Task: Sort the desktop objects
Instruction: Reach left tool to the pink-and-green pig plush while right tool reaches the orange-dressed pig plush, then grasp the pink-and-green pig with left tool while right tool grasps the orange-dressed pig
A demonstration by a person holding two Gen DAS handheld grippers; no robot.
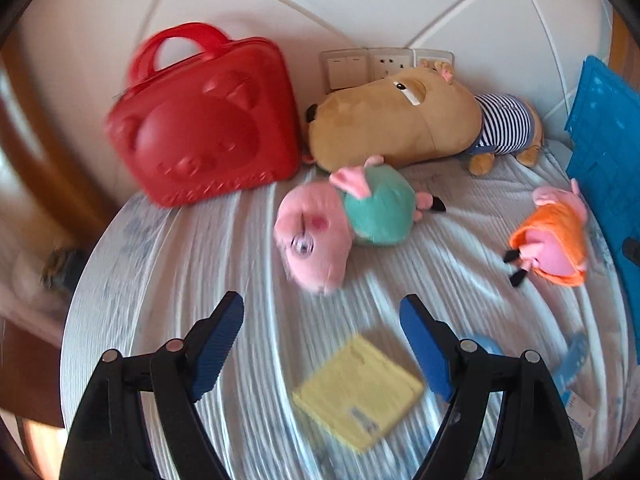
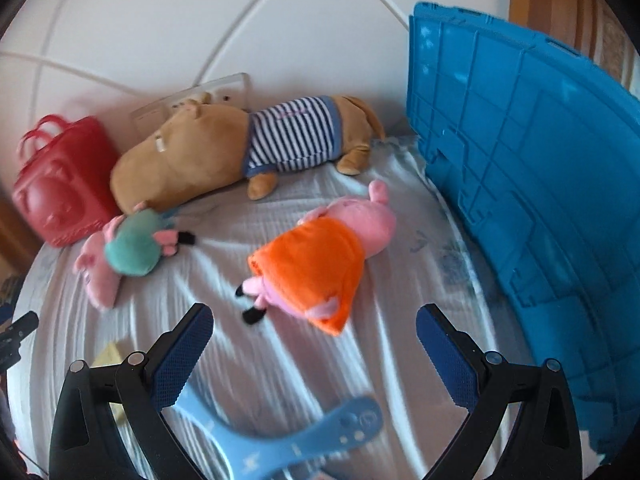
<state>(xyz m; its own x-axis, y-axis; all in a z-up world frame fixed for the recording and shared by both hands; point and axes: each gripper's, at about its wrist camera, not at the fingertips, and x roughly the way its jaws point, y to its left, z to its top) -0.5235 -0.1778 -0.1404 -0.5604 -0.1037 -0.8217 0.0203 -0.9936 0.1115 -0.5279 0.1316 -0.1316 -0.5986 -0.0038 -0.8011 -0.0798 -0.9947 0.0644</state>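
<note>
Both grippers, left (image 1: 322,314) and right (image 2: 314,322), hang spread and empty over my wrinkled sheet (image 1: 200,248); red bag (image 1: 204,120) stands zipped, blue crate (image 2: 520,168) shows only its outer wall, so I cannot tell contents; orange-dressed pig (image 2: 320,256) lies mid-sheet, feet toward me, snout toward the crate; green-shirted pig (image 1: 340,224) lies just before the bag.
</note>
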